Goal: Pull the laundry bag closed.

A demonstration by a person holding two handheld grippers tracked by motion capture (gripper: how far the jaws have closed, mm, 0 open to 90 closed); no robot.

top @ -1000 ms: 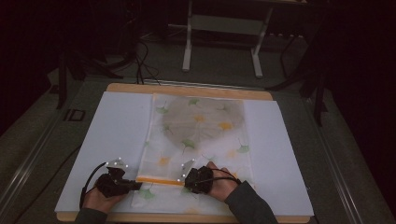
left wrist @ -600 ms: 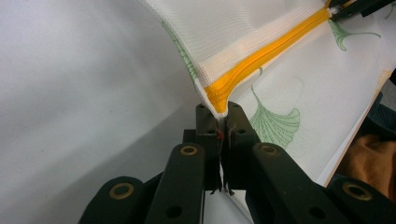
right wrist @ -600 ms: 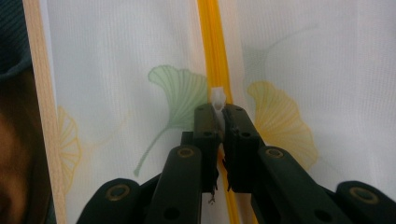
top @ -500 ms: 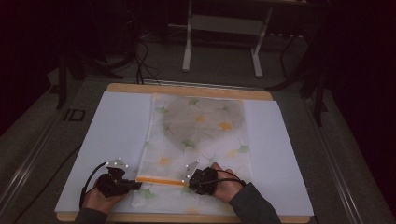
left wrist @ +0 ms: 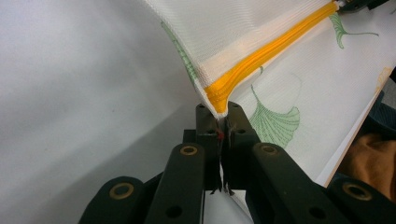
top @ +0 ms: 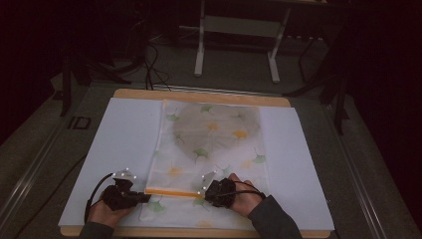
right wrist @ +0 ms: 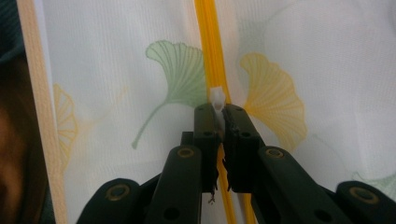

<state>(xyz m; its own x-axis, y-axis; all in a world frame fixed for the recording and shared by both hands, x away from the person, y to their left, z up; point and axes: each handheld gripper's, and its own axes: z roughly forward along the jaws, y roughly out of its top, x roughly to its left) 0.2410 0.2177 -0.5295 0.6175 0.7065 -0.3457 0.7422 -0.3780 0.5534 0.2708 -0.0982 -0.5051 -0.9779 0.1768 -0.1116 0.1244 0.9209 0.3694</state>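
Note:
A white mesh bag (top: pixel 209 144) printed with ginkgo leaves lies flat on the white table cover, its orange zipper (top: pixel 169 192) running along the near end. A rounded grey shape (top: pixel 214 127) shows through its far half. My left gripper (top: pixel 147 197) is shut on the bag's corner at the zipper's left end (left wrist: pixel 217 95), lifting it slightly off the leaf-printed layer beneath (left wrist: pixel 299 84). My right gripper (top: pixel 205 191) is shut on the white zipper pull (right wrist: pixel 217 100), with the orange zipper (right wrist: pixel 208 46) stretching straight ahead of its jaws.
A white sheet (top: pixel 124 139) covers the wooden table, whose edge (top: pixel 199 94) shows at the far side. A pale wooden strip (right wrist: pixel 39 93) runs along the near edge. Beyond the table stand a metal frame (top: pixel 236 45) and floor cables (top: pixel 149 64) in the dark.
My right gripper has crept a little to the right along the zipper line with the pull in it. The left gripper has stayed put on the corner.

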